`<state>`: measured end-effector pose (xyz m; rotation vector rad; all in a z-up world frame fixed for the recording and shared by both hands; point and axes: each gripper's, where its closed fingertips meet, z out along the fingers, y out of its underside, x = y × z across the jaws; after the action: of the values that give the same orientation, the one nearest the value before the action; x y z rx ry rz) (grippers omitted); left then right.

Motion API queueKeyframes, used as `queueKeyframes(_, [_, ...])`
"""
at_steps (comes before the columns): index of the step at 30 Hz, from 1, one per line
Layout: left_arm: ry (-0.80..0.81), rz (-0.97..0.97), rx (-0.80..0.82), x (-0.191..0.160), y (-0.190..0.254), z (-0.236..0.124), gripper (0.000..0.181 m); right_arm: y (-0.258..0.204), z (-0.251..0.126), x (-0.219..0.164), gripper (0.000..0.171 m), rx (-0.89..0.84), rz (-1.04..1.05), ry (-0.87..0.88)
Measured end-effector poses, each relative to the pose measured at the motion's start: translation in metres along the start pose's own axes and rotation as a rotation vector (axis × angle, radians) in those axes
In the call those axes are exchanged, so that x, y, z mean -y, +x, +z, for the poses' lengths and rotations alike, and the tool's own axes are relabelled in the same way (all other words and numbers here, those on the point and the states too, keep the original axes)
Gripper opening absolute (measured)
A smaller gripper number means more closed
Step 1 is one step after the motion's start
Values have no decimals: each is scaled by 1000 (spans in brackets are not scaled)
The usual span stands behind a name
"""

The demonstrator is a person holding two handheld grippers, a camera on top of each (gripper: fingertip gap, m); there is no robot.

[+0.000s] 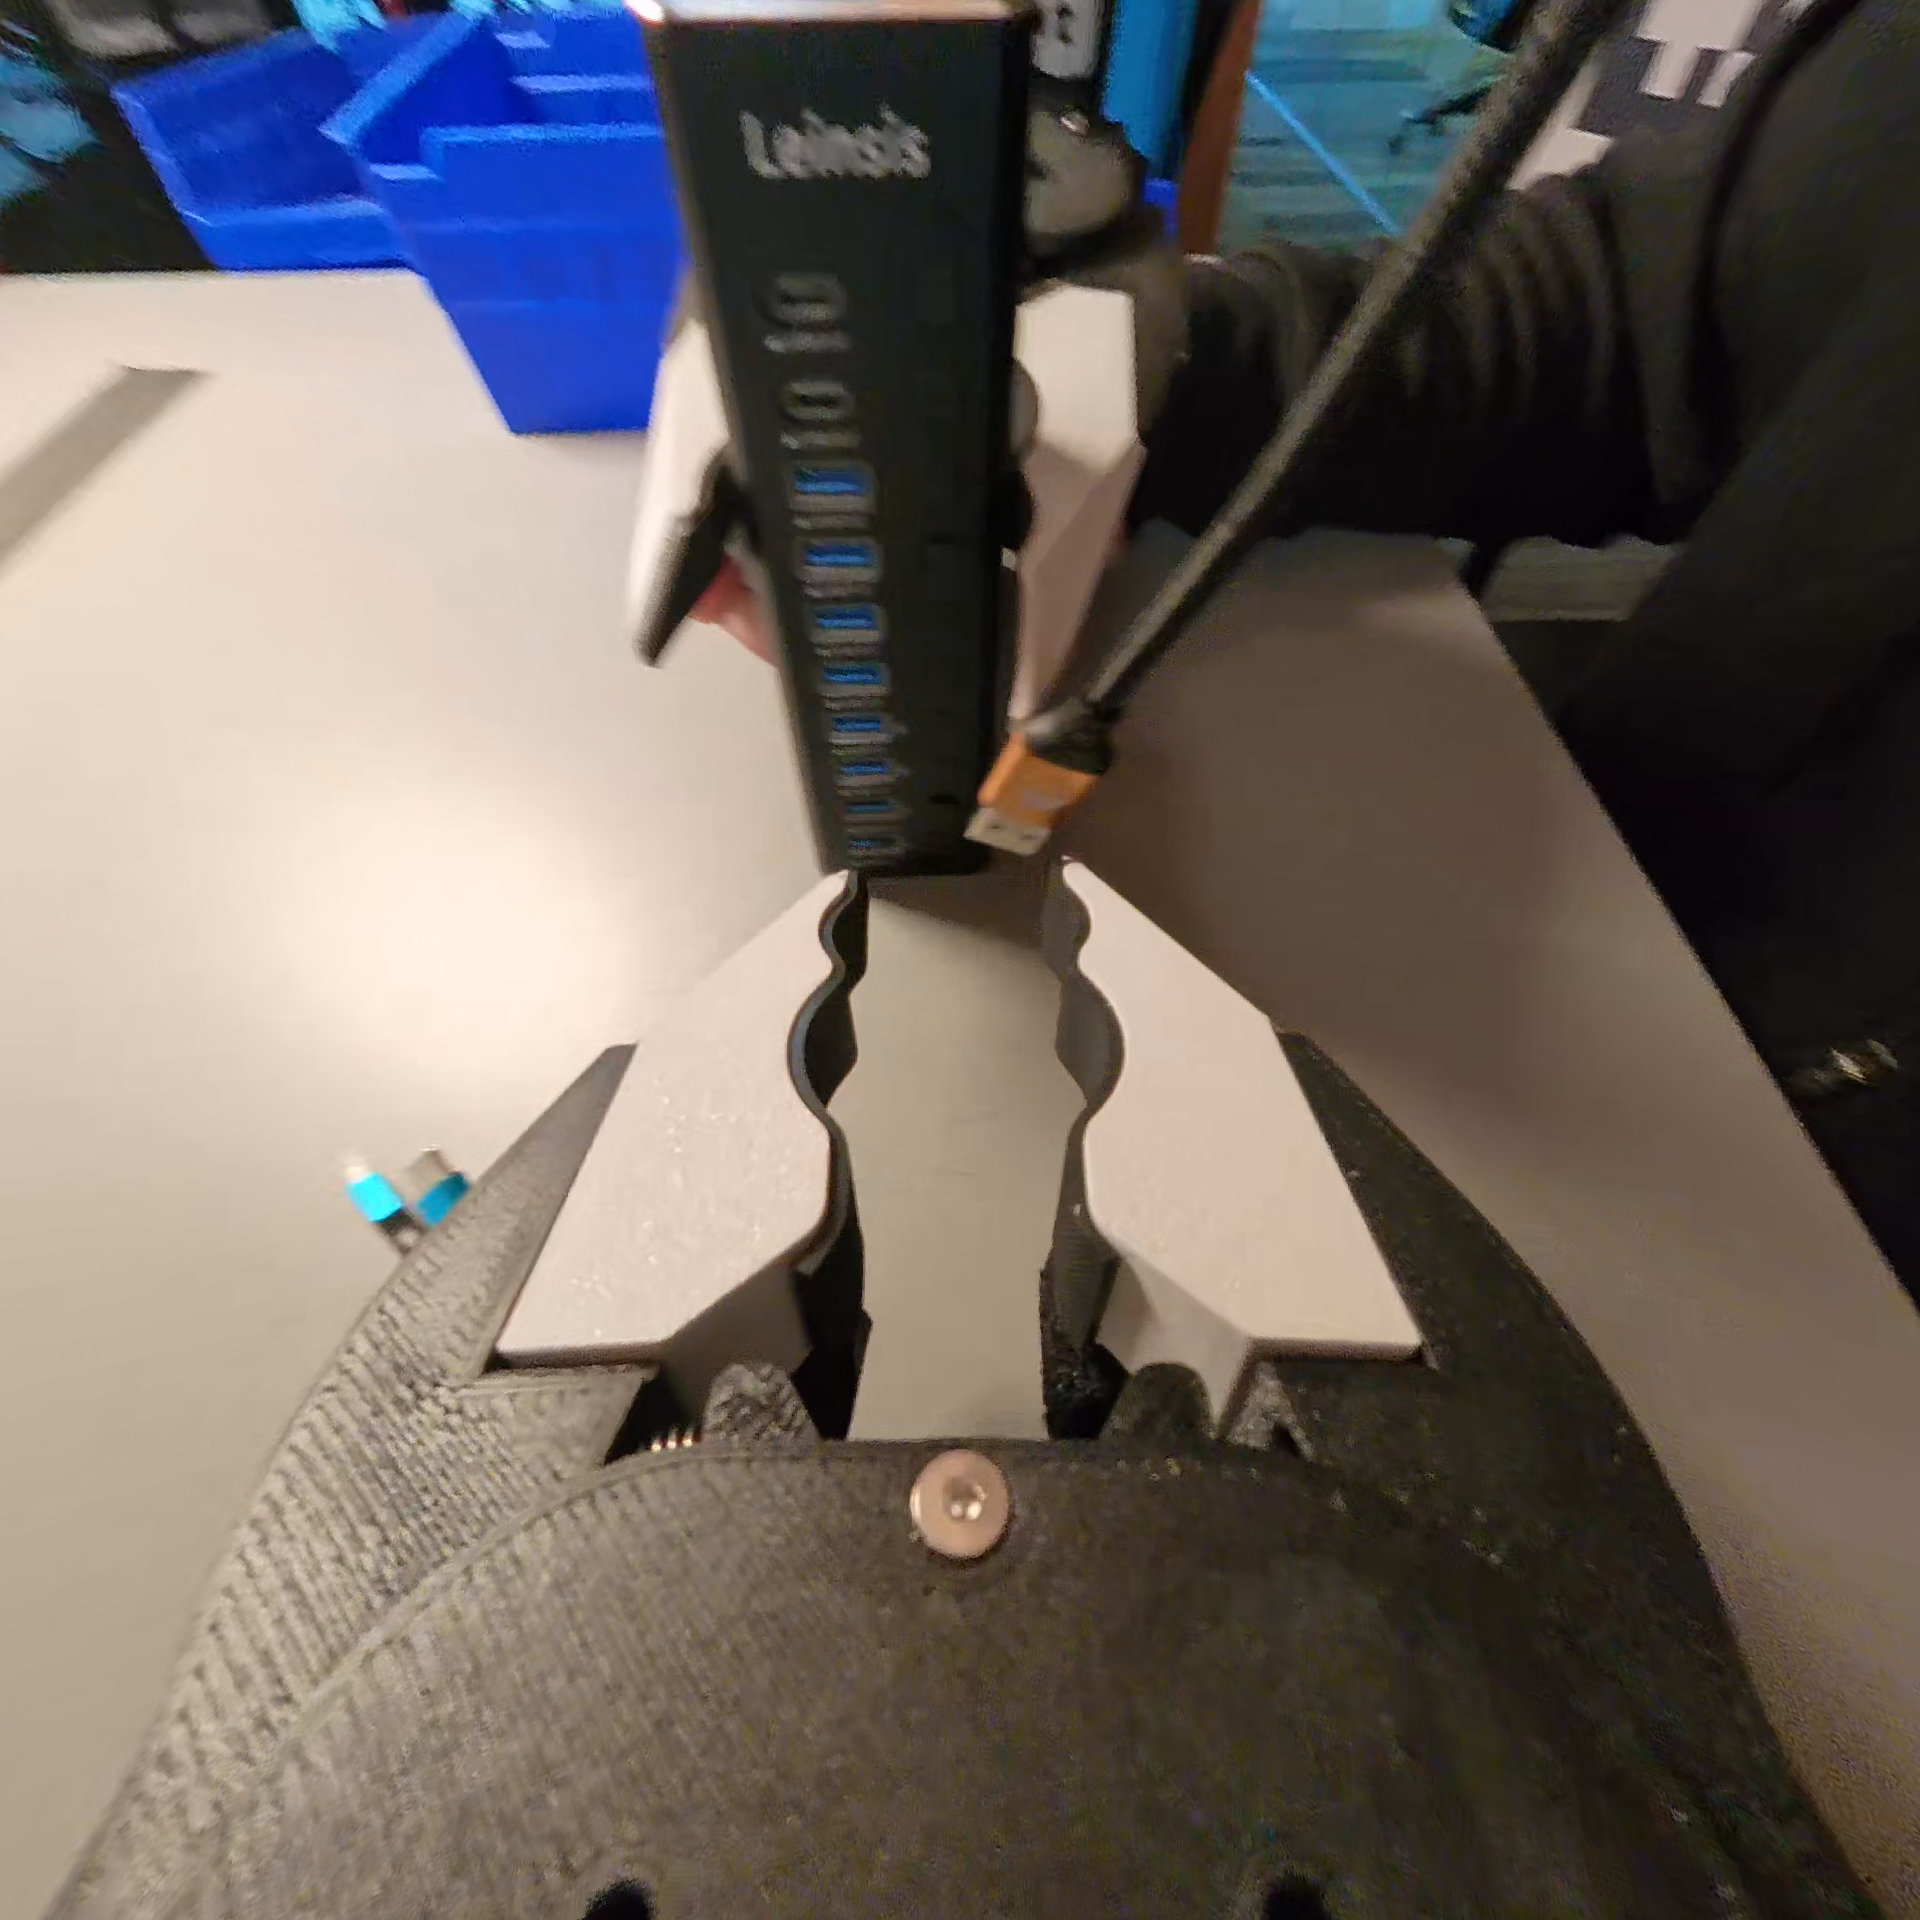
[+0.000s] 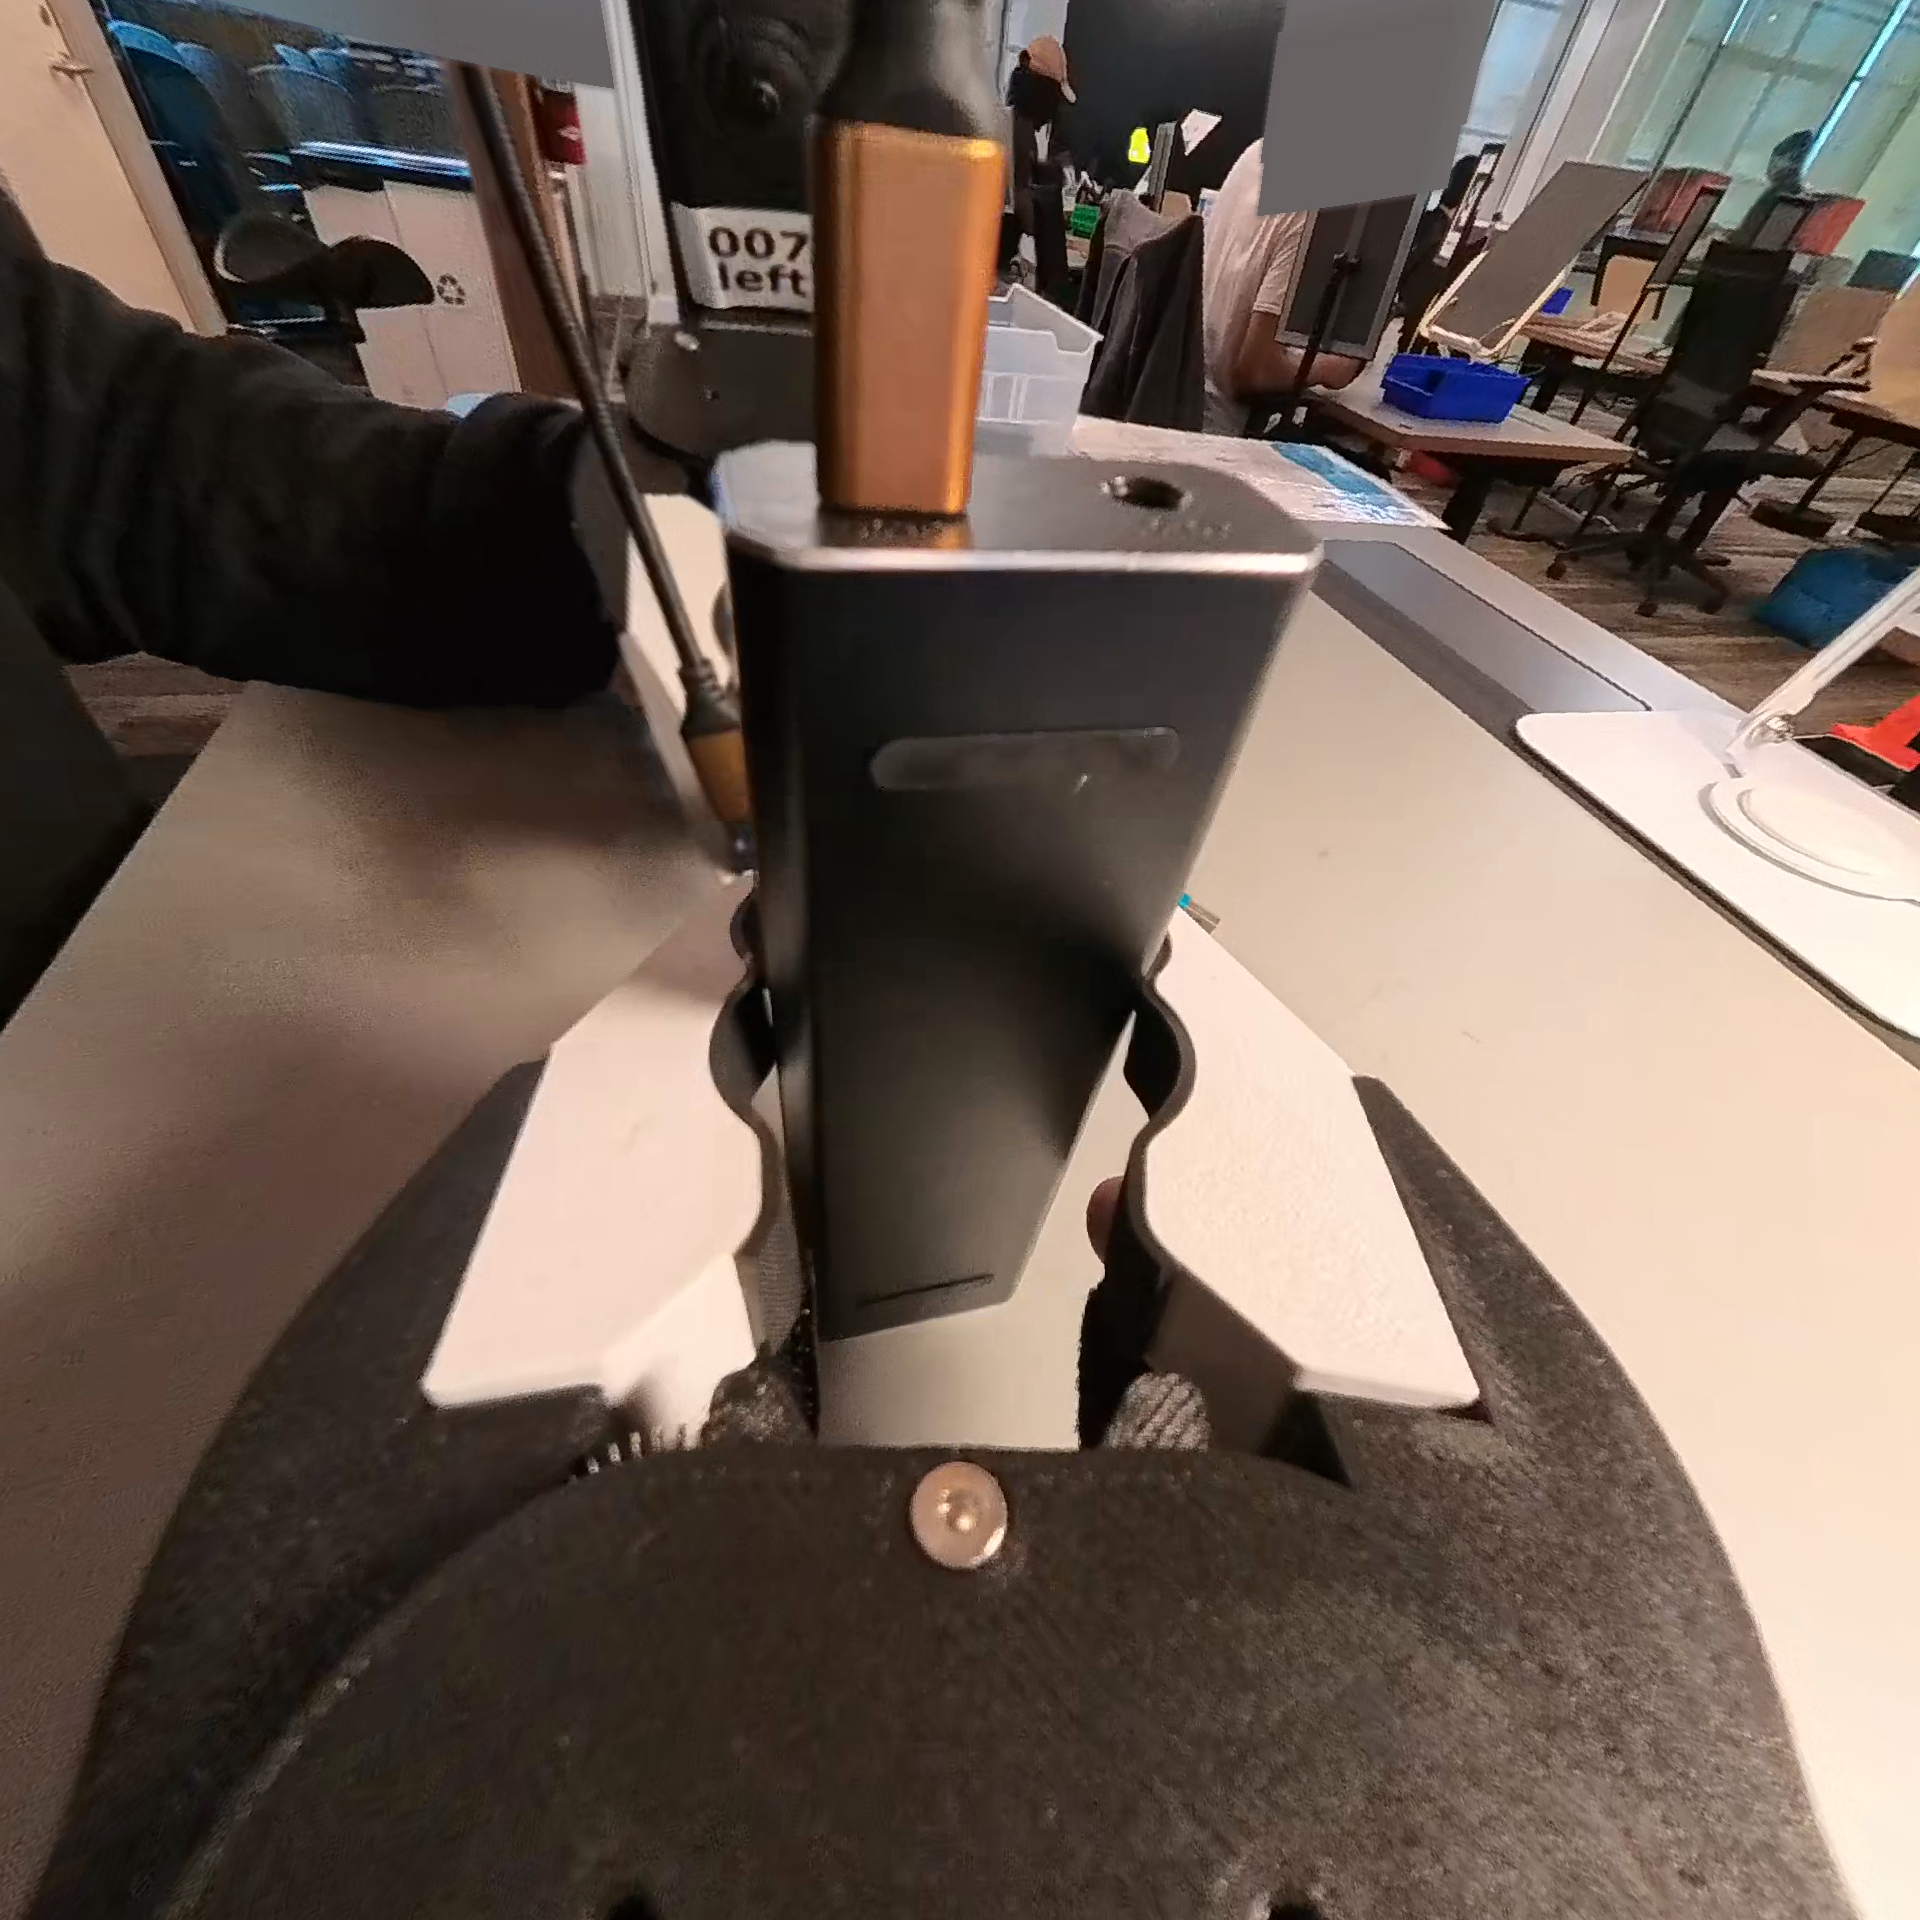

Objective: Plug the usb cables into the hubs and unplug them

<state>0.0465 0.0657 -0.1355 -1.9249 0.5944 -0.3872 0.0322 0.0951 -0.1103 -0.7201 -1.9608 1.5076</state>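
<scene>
Left wrist view first: biggest risk here looks like a missed port, since the orange plug (image 1: 1034, 795) hangs at an angle just off the near corner of the black hub (image 1: 862, 499) instead of square to the row of blue ports, so pushing now would probably scrape the casing or jam the metal tip. Left gripper (image 1: 961, 883) jaws apart with nothing between them, hub end and plug both just past the fingertips, not inside. Braided cable (image 1: 1330, 384) running up and away to the right, free to swing and drag the plug off line. Small teal plug (image 1: 400, 1190) lying on the counter (image 1: 312, 727) off to the left, well apart from everything. Right wrist view next: right gripper (image 2: 956, 935) jaws clamped on the hub (image 2: 997, 883), held upright and deep between the fingers. Second orange plug (image 2: 904, 322) already seated in the top end. Looks like a slip risk too, smooth casing, so a sideways shove from a plug could twist the hub in the grip. Loose plug (image 2: 717, 748) sitting just beside the hub's left edge here, outside the jaws.
</scene>
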Motion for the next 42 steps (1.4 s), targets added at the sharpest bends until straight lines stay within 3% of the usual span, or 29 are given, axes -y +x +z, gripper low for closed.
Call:
queueKeyframes(4, [-47,8,-86,-9,18,3,45,1,0,0,67,-3,5,1])
queueKeyframes(12, [48,0,7,25,17,3,45,1,0,0,67,-8,-5,-3])
queueKeyframes(23, [-25,114,130,26,12,3,35,1,0,0,67,-11,-8,-5])
queueKeyframes(35, [-76,-34,184,17,0,5,11,2,0,0,67,-19,-17,-11])
queueKeyframes(42, [43,-234,99,24,-1,4,8,2,-1,-1,67,-23,-24,-13])
